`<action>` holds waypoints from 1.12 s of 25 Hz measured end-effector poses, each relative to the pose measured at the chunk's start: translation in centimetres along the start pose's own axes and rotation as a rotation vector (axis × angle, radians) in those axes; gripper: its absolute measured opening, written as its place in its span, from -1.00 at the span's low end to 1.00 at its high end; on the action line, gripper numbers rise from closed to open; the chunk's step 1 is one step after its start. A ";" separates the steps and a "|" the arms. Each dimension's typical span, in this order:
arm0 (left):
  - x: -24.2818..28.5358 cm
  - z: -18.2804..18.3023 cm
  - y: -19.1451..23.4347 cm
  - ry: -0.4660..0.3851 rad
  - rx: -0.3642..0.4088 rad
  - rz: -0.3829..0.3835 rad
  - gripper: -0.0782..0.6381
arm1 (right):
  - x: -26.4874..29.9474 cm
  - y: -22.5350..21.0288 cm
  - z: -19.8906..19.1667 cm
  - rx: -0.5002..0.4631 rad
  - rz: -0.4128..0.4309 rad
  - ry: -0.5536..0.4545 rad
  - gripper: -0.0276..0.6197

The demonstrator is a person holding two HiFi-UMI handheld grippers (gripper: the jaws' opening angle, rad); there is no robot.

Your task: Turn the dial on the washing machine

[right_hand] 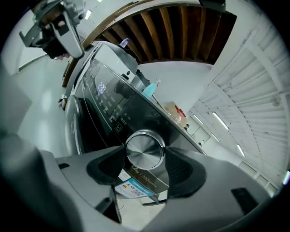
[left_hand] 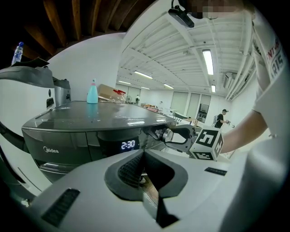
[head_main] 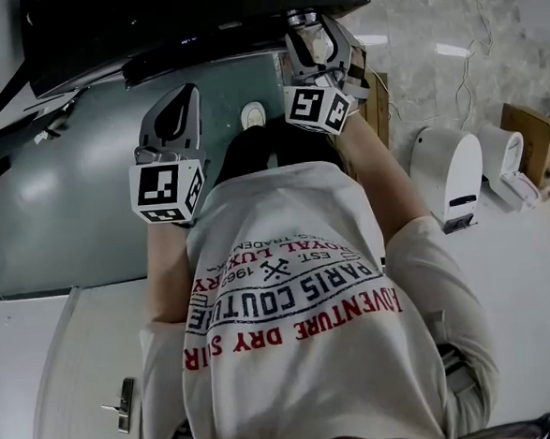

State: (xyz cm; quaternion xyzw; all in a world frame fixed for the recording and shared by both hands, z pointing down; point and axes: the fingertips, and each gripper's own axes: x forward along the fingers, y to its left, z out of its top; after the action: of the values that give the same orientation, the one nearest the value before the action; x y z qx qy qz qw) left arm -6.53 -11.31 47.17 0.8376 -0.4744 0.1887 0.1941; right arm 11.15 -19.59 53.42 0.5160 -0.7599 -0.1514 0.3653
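The grey washing machine [left_hand: 86,129] stands in front of me; its dark top edge runs along the top of the head view [head_main: 196,27]. Its round metal dial [right_hand: 145,150] sits between the pads of my right gripper [right_hand: 145,156], which press on both sides of it. The left gripper view shows that dial [left_hand: 167,134] held by the right gripper [left_hand: 179,136] from the side. My left gripper [left_hand: 144,156] hangs back from the machine's front, pads together, holding nothing. Seen from the head view, the left gripper [head_main: 182,98] is lower left of the right gripper [head_main: 314,37].
The panel display [left_hand: 128,145] reads 2:30. A blue bottle [left_hand: 92,92] stands on the machine's top. White appliances [head_main: 448,174] and a cardboard box [head_main: 532,140] sit on the floor at the right. A white door with a handle [head_main: 124,403] lies lower left.
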 end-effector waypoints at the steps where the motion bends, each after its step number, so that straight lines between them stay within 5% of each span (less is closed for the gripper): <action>1: -0.1 0.0 0.1 0.001 -0.001 0.002 -0.74 | 0.0 0.1 -0.1 -0.003 -0.004 0.004 -0.01; 8: -0.2 0.2 0.5 -0.002 -0.001 0.008 -0.74 | -0.1 -0.3 0.1 0.108 0.000 0.010 -0.03; 15: -0.4 -0.1 0.8 -0.002 -0.003 0.007 -0.74 | 0.1 -0.7 0.2 0.549 0.100 0.026 -0.04; 28: -1.1 1.9 -1.4 -0.052 0.028 -0.008 -0.73 | -3.2 -1.4 1.8 0.508 0.133 -0.020 -0.04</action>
State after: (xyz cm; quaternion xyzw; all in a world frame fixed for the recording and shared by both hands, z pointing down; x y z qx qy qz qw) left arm -5.57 -10.81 44.83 0.8469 -0.4731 0.1727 0.1707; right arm 11.46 -17.54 50.05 0.5385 -0.8094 0.0634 0.2255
